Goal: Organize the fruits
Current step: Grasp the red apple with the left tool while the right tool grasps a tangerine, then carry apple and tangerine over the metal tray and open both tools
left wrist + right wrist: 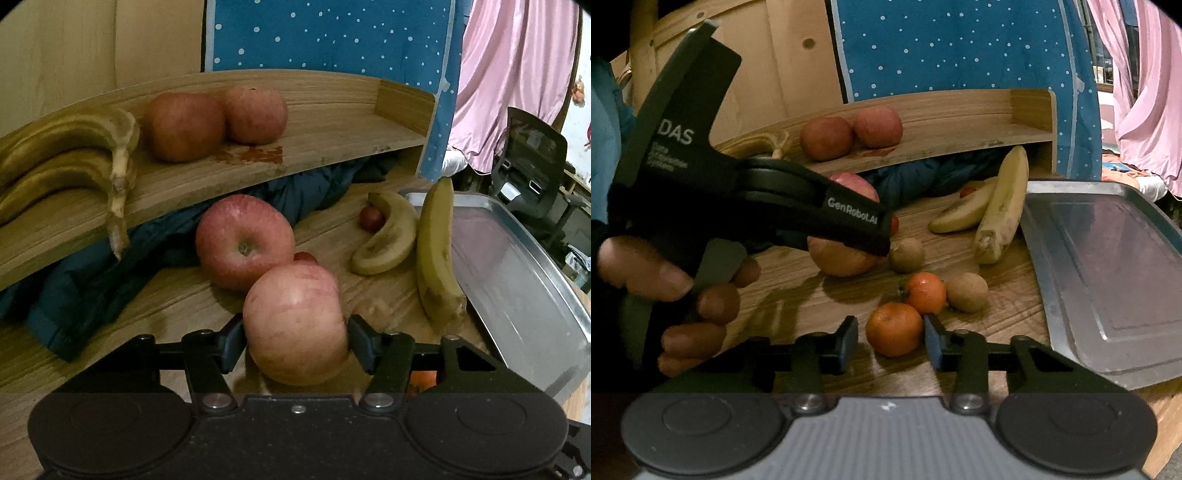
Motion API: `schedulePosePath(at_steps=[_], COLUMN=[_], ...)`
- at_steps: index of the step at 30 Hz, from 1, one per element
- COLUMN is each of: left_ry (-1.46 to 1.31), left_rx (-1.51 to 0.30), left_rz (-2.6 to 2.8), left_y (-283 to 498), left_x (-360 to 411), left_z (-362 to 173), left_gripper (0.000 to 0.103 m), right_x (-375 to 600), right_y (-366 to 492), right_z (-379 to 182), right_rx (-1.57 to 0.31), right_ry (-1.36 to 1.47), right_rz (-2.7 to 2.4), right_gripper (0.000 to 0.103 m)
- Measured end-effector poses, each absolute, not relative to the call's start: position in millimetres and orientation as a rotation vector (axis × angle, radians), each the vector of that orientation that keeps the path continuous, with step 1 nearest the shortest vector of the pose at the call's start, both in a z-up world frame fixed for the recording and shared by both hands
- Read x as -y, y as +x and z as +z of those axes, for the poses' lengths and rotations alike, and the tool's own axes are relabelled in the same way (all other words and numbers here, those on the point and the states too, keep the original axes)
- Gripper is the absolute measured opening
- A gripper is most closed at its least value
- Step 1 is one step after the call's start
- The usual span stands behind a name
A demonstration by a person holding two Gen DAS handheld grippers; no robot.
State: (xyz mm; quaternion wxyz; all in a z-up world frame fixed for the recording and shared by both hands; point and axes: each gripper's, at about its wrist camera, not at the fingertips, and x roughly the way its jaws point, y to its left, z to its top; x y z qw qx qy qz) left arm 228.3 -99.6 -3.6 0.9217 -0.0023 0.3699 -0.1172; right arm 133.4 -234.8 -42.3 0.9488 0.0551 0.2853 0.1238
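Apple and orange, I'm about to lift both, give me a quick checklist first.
1. Left gripper pads on apple: ok, both sides touch.
2. Right gripper pads on orange: not ok, a gap shows at one pad.
3. Tray free for fruit: ok, nothing seen in it.
4. Shelf space at its right end: ok, bare.
5. Second orange clear of the right gripper: cannot tell, it lies close behind one finger.
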Motion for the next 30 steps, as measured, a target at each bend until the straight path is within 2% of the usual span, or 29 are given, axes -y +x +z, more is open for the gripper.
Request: schedulePosePath(at_steps=[16, 30], left_ry=[-0.058, -0.057], left_rx=[-0.788, -0.723], left_rz=[-0.264, -0.364], left_y=[185.5, 173.9], left_x=[79.9, 127.2], left_z=[0.6, 25.2], left_gripper=[0.059, 0.059], right_x=[246.4, 304.8], right_y=[106.5, 98.6], right_z=[-39.9, -19.9], right_rx=[-0.540, -0.429], right_ry=[0.155, 0.183], right_rz=[0.266, 0.106], right_gripper=[0.036, 0.036])
